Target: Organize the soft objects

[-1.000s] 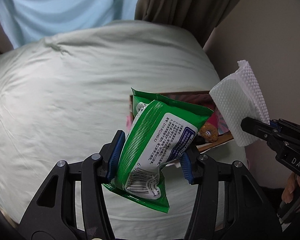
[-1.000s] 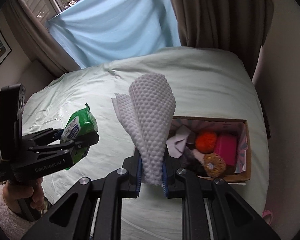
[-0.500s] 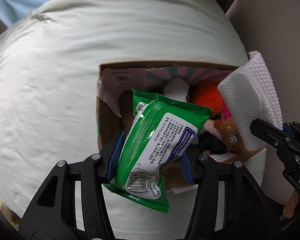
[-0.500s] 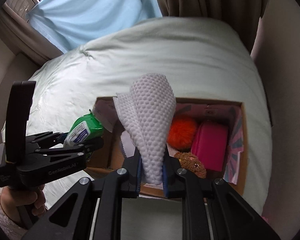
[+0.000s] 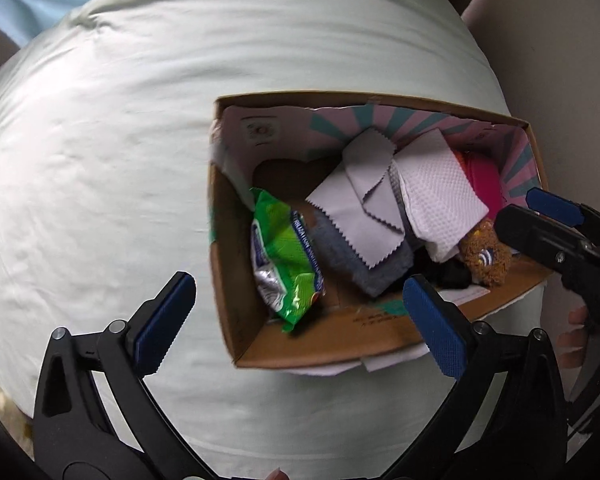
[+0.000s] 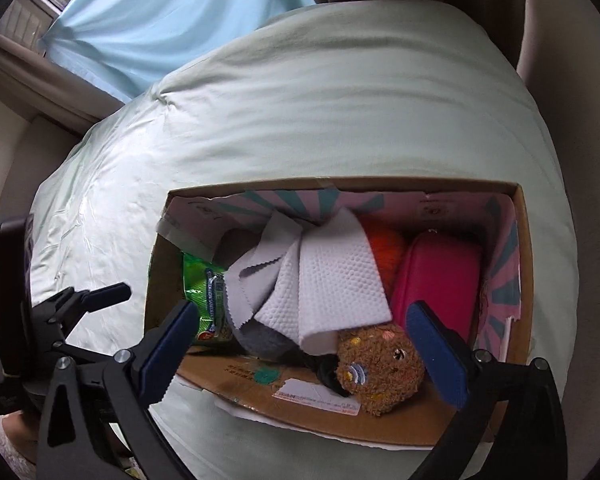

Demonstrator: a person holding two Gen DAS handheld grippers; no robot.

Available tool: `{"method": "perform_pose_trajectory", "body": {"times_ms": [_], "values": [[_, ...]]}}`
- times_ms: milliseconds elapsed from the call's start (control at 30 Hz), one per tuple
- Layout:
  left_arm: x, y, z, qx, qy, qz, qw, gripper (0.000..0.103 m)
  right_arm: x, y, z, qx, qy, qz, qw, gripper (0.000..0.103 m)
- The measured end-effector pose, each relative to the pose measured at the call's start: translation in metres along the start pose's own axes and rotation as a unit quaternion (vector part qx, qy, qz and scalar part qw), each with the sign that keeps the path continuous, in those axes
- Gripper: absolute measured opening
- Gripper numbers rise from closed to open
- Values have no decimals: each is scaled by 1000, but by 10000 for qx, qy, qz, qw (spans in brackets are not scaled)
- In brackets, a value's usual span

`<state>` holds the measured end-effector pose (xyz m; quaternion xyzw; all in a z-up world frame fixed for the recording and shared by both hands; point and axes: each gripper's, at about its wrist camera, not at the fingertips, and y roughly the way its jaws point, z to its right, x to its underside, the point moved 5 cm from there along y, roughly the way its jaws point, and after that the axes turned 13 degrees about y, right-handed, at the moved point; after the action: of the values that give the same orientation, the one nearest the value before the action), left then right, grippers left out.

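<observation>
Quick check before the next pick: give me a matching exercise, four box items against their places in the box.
Items:
1 wipes pack
2 pink case
3 paper towel
4 brown plush

Places, right wrist view:
a right part, against the wall
b left end
c near edge, by the right gripper
d middle, draped over the cloths

Pairs: 1-b, 2-a, 3-d, 4-c
</observation>
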<state>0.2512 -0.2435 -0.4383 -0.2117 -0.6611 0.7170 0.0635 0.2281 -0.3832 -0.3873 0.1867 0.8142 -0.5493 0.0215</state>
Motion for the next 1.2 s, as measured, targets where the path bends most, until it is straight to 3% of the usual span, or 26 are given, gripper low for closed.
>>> {"method": "perform_pose_trajectory", "body": {"times_ms": [367, 733, 967, 1200], "values": [[14, -42, -4, -117, 44, 241, 9996, 103, 7, -34, -12, 87, 71, 230, 9997, 103], [33, -143, -19, -336, 23, 988, 9945, 103, 26, -111, -62, 324, -148, 978, 9946, 103], [60, -239, -42, -648, 64, 1744, 9825, 103, 54, -186, -124, 314, -304, 1639, 9855, 103], [89, -342, -77, -888, 83, 2648, 9602, 103, 79, -261, -190, 497, -426, 2474, 9667, 103]]}}
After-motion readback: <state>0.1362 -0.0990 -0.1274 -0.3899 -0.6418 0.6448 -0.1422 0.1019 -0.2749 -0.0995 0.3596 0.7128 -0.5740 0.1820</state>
